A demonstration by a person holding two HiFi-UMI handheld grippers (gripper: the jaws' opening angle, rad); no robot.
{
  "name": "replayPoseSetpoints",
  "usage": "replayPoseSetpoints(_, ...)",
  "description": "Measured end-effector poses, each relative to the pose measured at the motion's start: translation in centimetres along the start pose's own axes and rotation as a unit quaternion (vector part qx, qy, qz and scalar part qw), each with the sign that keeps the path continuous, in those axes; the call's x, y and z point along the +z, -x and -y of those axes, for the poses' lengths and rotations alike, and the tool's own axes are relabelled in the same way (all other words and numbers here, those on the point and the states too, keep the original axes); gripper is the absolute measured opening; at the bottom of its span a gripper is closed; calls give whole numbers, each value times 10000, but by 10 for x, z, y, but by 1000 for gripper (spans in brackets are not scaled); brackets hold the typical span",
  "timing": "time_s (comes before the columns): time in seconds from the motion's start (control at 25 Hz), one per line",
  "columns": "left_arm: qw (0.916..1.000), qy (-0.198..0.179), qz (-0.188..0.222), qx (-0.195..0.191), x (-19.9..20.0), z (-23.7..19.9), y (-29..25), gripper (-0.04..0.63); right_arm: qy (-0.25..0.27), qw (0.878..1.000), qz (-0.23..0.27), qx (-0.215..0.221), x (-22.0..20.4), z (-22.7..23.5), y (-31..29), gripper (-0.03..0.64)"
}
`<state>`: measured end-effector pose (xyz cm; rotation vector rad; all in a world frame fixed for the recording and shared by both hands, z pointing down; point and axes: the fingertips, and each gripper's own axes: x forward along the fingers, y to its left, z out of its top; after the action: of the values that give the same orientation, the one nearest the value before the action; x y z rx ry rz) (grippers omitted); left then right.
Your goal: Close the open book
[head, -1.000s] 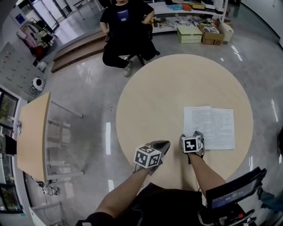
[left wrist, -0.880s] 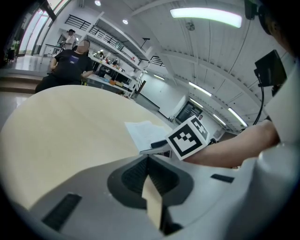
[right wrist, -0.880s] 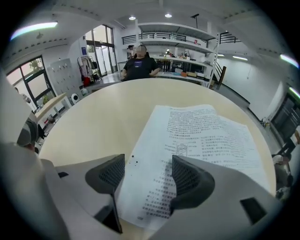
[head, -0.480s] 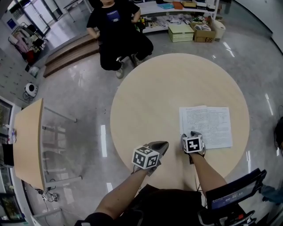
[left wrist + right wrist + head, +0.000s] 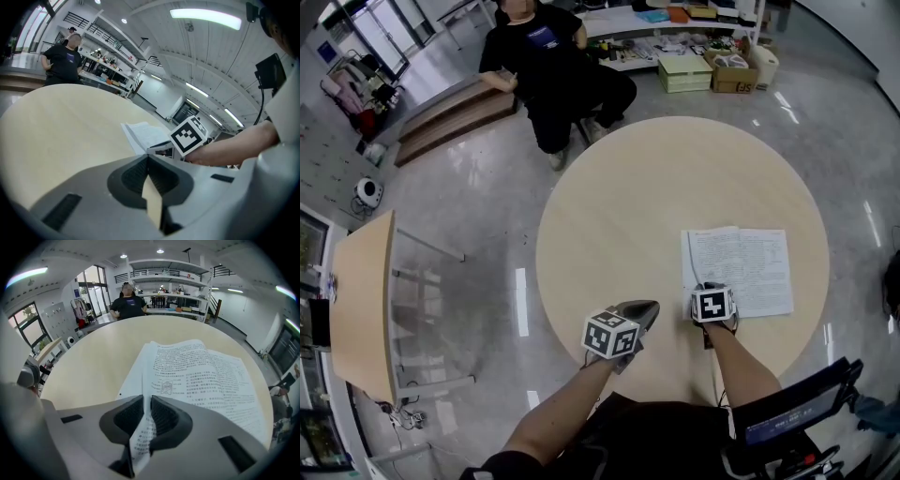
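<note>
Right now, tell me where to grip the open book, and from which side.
Take the left page by its near edge, from its near side: the book lies flat and open, so only a thin leaf fits the jaws. The right gripper, jaws just closing, already pinches it there.

Both bare forearms reach forward from the bottom of the head view, side by side. The left forearm (image 5: 553,417) carries the left gripper (image 5: 652,307), which points ahead and gently downward. Its fingers (image 5: 131,176) are closed tip to tip with nothing between them. The right forearm (image 5: 739,370) tips the right gripper (image 5: 706,287) steeply down. Its fingers (image 5: 164,420) have just been closing and pinch a single page (image 5: 139,446) at its near edge.
</note>
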<state>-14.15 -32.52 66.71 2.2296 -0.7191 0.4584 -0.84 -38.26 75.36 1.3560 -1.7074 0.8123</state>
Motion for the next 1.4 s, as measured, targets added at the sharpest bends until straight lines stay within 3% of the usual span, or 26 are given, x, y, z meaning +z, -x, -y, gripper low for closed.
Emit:
replayPoseSetpoints(0.16, 10000, 61, 63, 6, 4, 4, -2, -9, -56, 9999, 89, -54, 2, 12, 12, 28)
replayPoseSetpoints(0.52, 9996, -209, 170, -114, 30, 32, -27, -9, -607, 9951, 694, 370, 24, 32, 64, 26)
replayPoseSetpoints(0.76, 9989, -398, 141, -206, 43, 64, -49, -10, -979, 9878, 1125, 446, 34, 81, 108, 26)
replayPoseSetpoints(1.04, 9985, -498, 55, -208, 69, 105, -91, -11, -1647, 9787, 1172, 372, 22, 192, 127, 26)
replayPoseSetpoints(1.4, 9988, -484, -27, -105, 69, 122, -109, -11, -2015, 9691, 1041, 973, -6, 207, 109, 35)
